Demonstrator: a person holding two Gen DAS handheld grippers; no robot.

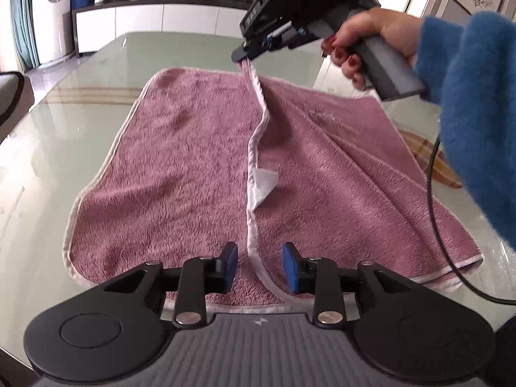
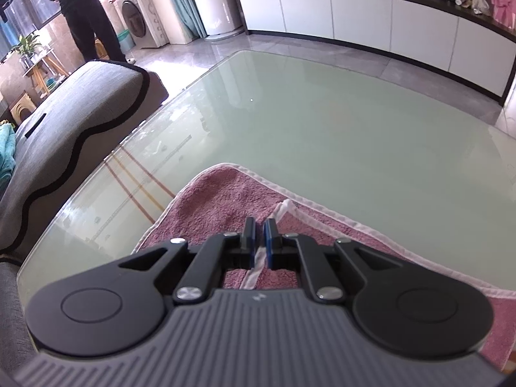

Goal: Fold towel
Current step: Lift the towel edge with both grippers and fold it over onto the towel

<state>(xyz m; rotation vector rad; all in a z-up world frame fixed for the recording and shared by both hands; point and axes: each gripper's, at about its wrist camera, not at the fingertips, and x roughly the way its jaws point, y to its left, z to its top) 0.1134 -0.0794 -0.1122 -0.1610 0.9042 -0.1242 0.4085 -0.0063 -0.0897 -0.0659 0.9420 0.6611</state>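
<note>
Your left gripper (image 1: 259,266) hangs low over the near end of the towel (image 1: 180,167), fingers spread wide. The blue pads (image 1: 292,271) stand apart on either side of the pale hem (image 1: 253,161), and neither one touches it. That hem runs straight ahead from between your fingers, up the middle of the cloth.

Pink towel lies on the glass table (image 1: 48,148), mostly flat. Its right half is drawn over toward the middle, with slanting creases to the right of your left claw. A white care tag (image 1: 264,185) sticks out from the hem, ahead of the left fingers.

At the far end of that hem, your right gripper (image 1: 246,54) has its fingers pressed together on the trim and holds that corner lifted off the table. The hem hangs down from it in a loose curve. Your right hand (image 1: 371,38), red nails, blue fuzzy sleeve (image 1: 474,103), wraps the grey handle. A black cable (image 1: 432,174) trails below the sleeve.

From the right wrist view: right gripper (image 2: 259,230) pinches the white edging (image 2: 258,262), which passes between the pads. More pink towel (image 2: 219,200) lies beneath and ahead of the fingers, with bare table (image 2: 322,122) beyond that.

Off to the left of the right claw: a grey sofa (image 2: 80,113) and a person in black (image 2: 84,9) standing at the far end of the room. A white cabinet (image 2: 371,16) runs along the wall ahead.
</note>
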